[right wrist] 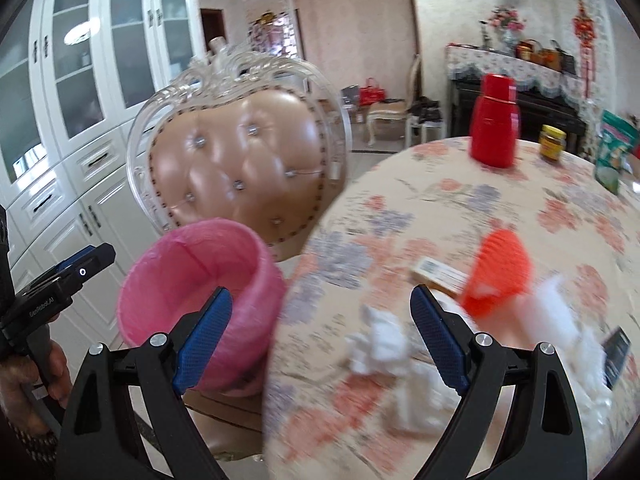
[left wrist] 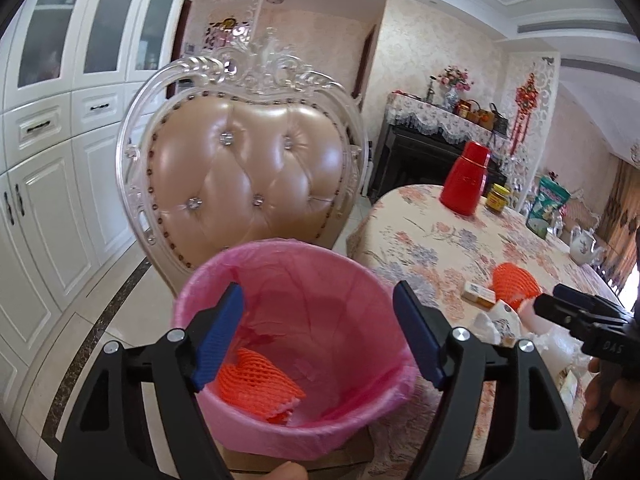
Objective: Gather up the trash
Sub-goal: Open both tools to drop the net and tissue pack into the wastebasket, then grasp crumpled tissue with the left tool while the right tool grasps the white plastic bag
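The left gripper [left wrist: 318, 334] hangs over the pink-lined bin [left wrist: 280, 432], which sits on a chair seat just beside the table [right wrist: 460, 184]. Its jaws are spread wide and hold nothing. One orange foam net [left wrist: 256, 390] already lies at the bottom of the bin.

The right gripper [right wrist: 322, 338] points over the table edge, jaws also spread and empty, with a crumpled white tissue [right wrist: 378, 346] lying between them in its view. Whether it touches either pad I cannot tell; the picture is blurred. More trash sits near it: a second orange foam net [right wrist: 498, 276], a small flat box [right wrist: 438, 274] touching the net's left side, and more white wadding [right wrist: 560, 316] to the right.

All of this looks very light and soft. The tissue will crush to almost nothing, so I would pinch it through the thickest part of the wad, low against the floral cloth, taking care not to catch the cloth. The foam net is springy and grippy; squeezing across its middle or one wall should hold it. The box seems stiffer and lies flat, best taken across its narrow sides.

The red flask [right wrist: 494, 128], the yellow-lidded jar [right wrist: 552, 142] and the green packet [right wrist: 614, 152] stand well apart at the far side and do not look like rubbish.
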The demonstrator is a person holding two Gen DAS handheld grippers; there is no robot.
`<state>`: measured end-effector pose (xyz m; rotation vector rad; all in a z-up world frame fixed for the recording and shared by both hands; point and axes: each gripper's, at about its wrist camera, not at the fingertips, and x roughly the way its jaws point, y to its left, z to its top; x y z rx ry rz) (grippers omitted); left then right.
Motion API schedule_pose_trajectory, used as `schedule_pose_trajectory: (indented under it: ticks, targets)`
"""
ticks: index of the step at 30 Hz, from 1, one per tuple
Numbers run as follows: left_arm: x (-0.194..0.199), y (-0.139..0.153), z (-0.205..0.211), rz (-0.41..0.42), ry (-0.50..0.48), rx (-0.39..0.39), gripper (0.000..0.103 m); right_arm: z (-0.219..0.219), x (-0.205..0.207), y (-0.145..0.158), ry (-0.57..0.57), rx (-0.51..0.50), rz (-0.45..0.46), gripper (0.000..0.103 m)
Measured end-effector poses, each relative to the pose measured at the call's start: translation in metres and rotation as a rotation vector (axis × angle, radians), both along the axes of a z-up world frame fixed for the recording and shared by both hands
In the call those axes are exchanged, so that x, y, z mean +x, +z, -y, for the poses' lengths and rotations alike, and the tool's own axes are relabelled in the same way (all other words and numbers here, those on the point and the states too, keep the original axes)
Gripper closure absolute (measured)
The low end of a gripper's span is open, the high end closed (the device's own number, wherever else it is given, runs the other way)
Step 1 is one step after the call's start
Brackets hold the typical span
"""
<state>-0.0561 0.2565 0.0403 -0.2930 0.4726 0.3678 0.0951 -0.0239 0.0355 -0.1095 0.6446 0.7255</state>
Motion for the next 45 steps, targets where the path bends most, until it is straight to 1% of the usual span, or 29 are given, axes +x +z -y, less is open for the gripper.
schedule_pose_trajectory:
  ticks: [11,21,32,39,45]
  targets:
    - [0.034,-0.005,0.063,-0.009,-0.129,0.025,0.028,0.106,0.01,-0.015,-0.183,-0.009,-0.019,0.018]
    - [0.069,-0.014,0.117,-0.036,-0.245,0.029,0.028,0.175,0.02,-0.033,-0.3,-0.013,-0.064,0.018]
    - [0.102,-0.039,0.17,-0.108,-0.359,0.015,0.028,0.211,0.03,-0.058,-0.353,-0.021,-0.129,0.018]
    - [0.12,-0.058,0.198,-0.155,-0.425,-0.013,0.028,0.219,0.037,-0.072,-0.36,-0.031,-0.167,0.018]
    - [0.135,-0.072,0.214,-0.196,-0.461,-0.042,0.028,0.221,0.045,-0.079,-0.36,-0.031,-0.186,0.018]
